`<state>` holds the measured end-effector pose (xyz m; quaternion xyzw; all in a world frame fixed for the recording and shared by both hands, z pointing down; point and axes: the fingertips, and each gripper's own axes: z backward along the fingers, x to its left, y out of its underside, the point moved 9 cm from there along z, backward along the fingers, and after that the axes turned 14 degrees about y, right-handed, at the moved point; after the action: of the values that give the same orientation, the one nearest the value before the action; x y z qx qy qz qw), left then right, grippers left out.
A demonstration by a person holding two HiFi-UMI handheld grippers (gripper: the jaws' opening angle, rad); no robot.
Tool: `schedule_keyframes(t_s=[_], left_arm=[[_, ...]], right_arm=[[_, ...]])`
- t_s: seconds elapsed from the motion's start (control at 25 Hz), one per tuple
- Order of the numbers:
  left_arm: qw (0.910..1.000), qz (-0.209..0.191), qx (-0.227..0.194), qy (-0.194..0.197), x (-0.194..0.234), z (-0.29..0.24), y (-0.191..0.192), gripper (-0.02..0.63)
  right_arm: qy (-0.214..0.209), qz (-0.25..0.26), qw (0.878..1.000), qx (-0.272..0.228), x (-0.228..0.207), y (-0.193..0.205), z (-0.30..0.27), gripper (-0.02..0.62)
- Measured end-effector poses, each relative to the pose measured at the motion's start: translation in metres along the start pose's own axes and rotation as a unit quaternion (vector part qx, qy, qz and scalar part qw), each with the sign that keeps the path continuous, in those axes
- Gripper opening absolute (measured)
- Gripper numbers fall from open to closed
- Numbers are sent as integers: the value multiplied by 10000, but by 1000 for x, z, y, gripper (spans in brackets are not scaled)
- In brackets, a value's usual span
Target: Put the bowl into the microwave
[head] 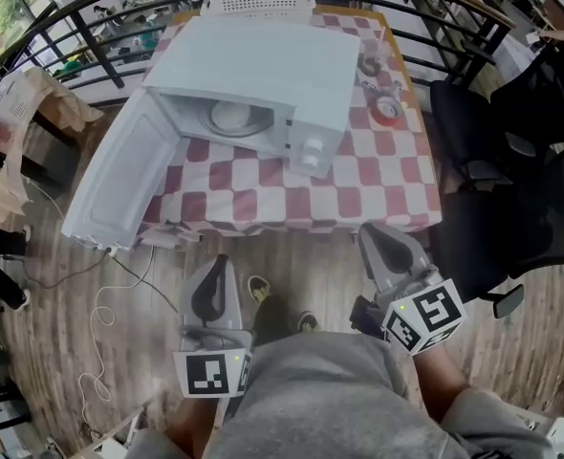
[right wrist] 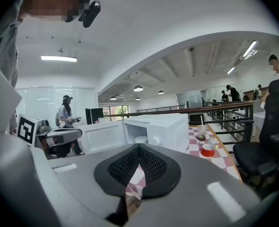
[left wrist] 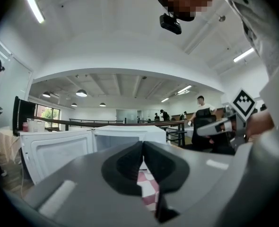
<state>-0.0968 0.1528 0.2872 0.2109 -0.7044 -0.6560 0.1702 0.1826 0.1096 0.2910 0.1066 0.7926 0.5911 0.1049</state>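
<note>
— ahead on the table, what is shown in the head view?
— the bowl is already set inside the microwave, straight ahead of both grippers; the open door is swung toward the left gripper.
— left gripper view?
— jaws are pressed together, empty.
— right gripper view?
— the right gripper is likewise closed on nothing; a red tape roll is seen well aside.

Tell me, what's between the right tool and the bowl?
In the head view, just floor and bare checked cloth lie between the right tool and the bowl, which sits in the open microwave.
</note>
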Motion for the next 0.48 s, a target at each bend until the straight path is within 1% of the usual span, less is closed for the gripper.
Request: schedule_keyframes(t_s=[0.12, 0.24, 0.48], left_arm=[[10000, 0, 46, -85, -26, 14, -3, 11], [9998, 51, 71, -176, -49, 29, -3, 11], [9996, 82, 45, -268, -78, 49, -1, 11]], right_arm=[[-56, -87, 9999, 7, -9, 8, 25, -5], [-140, -15, 9999, 21, -12, 17, 47, -5], [-247, 26, 9997, -12, -14, 28, 77, -5]])
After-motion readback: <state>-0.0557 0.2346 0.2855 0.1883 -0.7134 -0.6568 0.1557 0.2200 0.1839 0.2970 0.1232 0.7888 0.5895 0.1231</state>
